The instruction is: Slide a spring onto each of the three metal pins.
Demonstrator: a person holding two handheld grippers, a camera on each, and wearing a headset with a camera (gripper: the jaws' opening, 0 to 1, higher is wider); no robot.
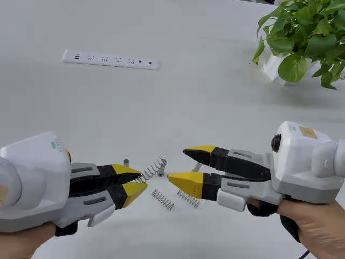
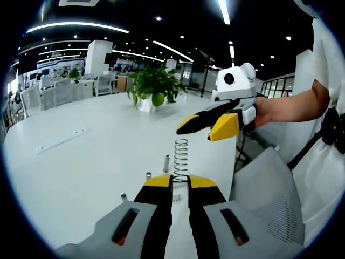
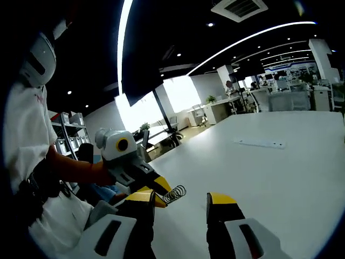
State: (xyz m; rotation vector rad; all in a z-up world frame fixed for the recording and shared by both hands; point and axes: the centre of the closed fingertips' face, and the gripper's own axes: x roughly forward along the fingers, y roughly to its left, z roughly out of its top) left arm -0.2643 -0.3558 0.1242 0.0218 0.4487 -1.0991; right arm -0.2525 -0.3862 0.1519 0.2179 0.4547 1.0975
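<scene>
The white table [image 1: 205,91] runs back to a power strip [image 1: 110,60] at the far left. At the far right stands a potted plant [image 1: 307,32]. Its white pot [image 1: 274,67] is mostly hidden under the leaves, and the plant is cut off by the picture's edge.

The left gripper [image 1: 141,180] is at the near left. Its jaws are nearly closed and pinch one end of a spring [image 1: 151,170], which sticks out past the yellow tips, clear of the table. In the left gripper view the held spring stands straight up from the tips, with three metal pins [image 2: 148,175] in a row on the table to its left.

In the head view one pin [image 1: 126,162] is plain. A second pin sits right behind the held spring and is hard to make out. A third is partly covered by the lower jaw of the right gripper [image 1: 178,164].

The right gripper comes in from the right with its jaws wide apart and nothing between them. Two loose springs [image 1: 161,199] lie on the table between the grippers, the right one partly under the right gripper's lower jaw.
</scene>
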